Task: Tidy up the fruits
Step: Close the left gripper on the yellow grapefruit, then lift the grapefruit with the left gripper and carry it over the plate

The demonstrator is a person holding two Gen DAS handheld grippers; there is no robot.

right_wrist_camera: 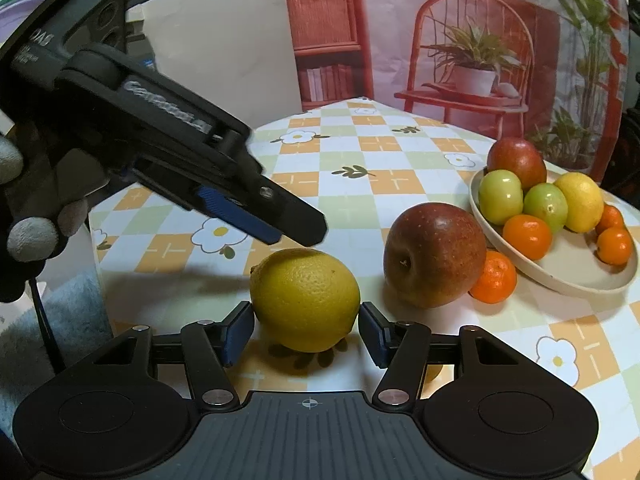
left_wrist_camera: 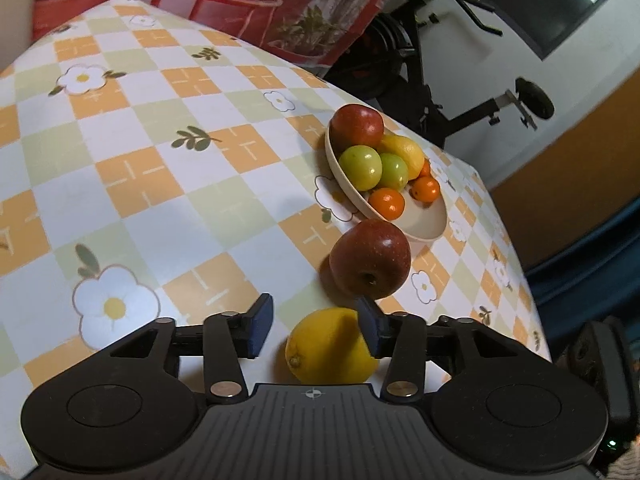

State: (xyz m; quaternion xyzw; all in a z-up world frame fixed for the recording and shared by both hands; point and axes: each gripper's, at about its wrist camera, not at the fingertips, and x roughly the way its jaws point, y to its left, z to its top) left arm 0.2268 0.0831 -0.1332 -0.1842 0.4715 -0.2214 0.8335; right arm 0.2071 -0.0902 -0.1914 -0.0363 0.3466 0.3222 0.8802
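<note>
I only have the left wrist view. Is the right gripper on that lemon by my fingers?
Observer: Yes. The right gripper has the lemon between its jaws. The pads look to touch both sides, and the lemon rests on the table.
Operator: Any loose fruit besides the lemon and the apple?
Observer: One orange lies between the apple and the bowl, touching the apple, which hides it from you.
Operator: Is my gripper around the lemon?
Observer: No. The left gripper hangs just above the lemon, not around it.
</note>
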